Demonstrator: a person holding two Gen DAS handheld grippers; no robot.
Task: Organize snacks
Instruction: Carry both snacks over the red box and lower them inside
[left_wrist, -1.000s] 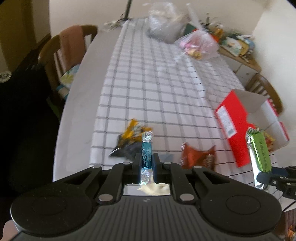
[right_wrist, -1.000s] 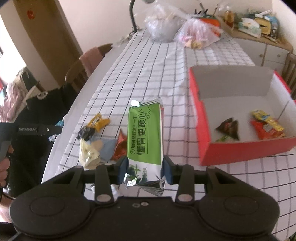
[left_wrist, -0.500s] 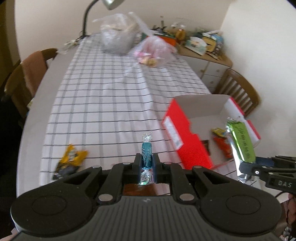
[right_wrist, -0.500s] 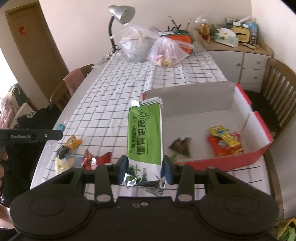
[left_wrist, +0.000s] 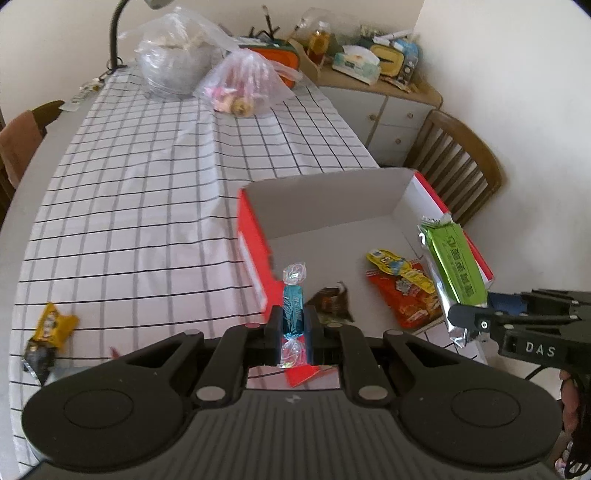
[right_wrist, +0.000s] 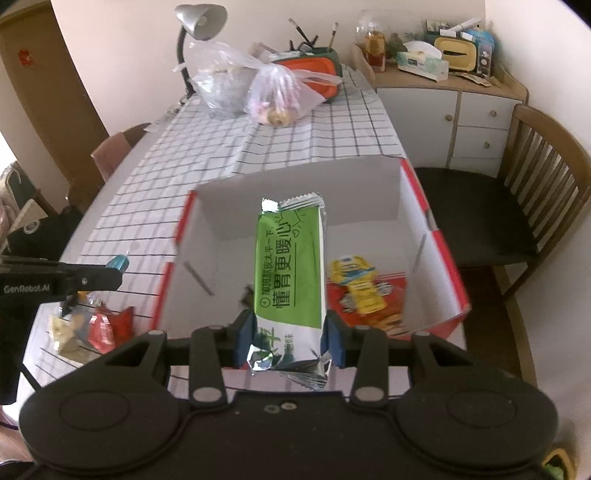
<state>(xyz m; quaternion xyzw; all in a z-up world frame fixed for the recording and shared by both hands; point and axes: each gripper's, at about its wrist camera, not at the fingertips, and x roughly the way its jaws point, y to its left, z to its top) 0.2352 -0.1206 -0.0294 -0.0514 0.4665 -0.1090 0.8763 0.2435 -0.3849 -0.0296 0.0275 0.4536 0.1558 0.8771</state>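
Note:
My left gripper (left_wrist: 293, 325) is shut on a blue wrapped candy (left_wrist: 293, 308), held above the near left corner of the red box (left_wrist: 255, 240). My right gripper (right_wrist: 288, 332) is shut on a green snack bar (right_wrist: 290, 269), held over the box (right_wrist: 448, 280); the bar also shows in the left wrist view (left_wrist: 456, 267). Inside the box lie a yellow packet (right_wrist: 356, 286) on a red-orange packet (left_wrist: 410, 299) and a dark triangular snack (left_wrist: 330, 302). A yellow-black snack (left_wrist: 50, 328) lies on the tablecloth at the left.
Loose snacks, red (right_wrist: 109, 326) and pale (right_wrist: 64, 332), lie left of the box. Two plastic bags (left_wrist: 242, 83) and a lamp (right_wrist: 195, 29) stand at the table's far end. A wooden chair (right_wrist: 517, 206) and a cluttered cabinet (right_wrist: 450, 92) are at the right.
Both grippers have moved right, towards and over the red box, each still holding its snack. The loose snacks on the cloth now lie off to the left.

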